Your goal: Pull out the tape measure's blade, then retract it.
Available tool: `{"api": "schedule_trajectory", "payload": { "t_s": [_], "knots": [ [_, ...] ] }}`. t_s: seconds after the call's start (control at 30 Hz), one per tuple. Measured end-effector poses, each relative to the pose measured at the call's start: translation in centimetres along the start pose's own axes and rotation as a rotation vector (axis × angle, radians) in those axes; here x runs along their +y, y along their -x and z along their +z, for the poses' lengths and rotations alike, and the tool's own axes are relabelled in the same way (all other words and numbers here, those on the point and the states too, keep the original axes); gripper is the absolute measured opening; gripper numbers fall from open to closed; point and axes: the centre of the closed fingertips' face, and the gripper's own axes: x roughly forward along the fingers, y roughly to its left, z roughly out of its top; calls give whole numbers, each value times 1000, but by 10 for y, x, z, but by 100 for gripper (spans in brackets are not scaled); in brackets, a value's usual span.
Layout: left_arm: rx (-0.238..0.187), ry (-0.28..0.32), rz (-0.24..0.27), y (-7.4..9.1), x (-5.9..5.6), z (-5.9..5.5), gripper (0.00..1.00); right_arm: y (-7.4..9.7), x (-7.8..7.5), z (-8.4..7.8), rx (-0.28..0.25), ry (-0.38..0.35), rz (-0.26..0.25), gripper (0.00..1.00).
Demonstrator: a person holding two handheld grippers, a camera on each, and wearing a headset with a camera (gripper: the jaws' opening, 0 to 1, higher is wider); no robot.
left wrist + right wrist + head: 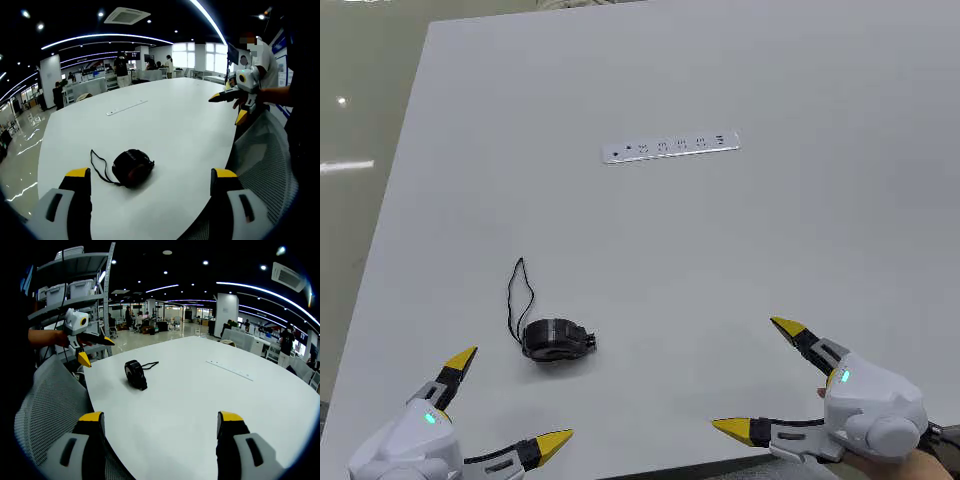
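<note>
Tape measure lies on the white table, close to the near edge and toward the near-left corner. It is black. Its lanyard loops off the case away from the near edge.

Left gripper sits at the near edge, just short of the tape measure. Jaws are spread wide and hold nothing. The case lies just beyond the jaw tips and a bit to their right in the head view, apart from them. In the left gripper view the case lies ahead between the two yellow tips, not touching either.

Right gripper is also at the near edge, well apart from the tape measure, off toward the near-right corner. Jaws are spread and hold nothing. In the right gripper view the tape measure lies far ahead and left of centre.

The table's left edge runs near the lanyard side of the case, and the near edge is close behind it. There is wide bare tabletop from the case toward the far side and toward the right edge. A white strip lies flat well beyond the case, toward the far edge. A mesh chair stands at the near edge, between the two grippers.
</note>
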Motion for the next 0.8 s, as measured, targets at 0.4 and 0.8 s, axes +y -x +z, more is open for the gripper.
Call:
{"api": "schedule_trajectory", "payload": {
  "t_s": [0.4, 0.8],
  "knots": [
    [1, -1, -1, -1, 0, -1, 98, 1, 1, 0, 0, 1, 4, 94],
    [7, -14, -4, -1, 3, 0, 97, 0, 0, 1, 0, 6, 13, 93]
  ]
}}
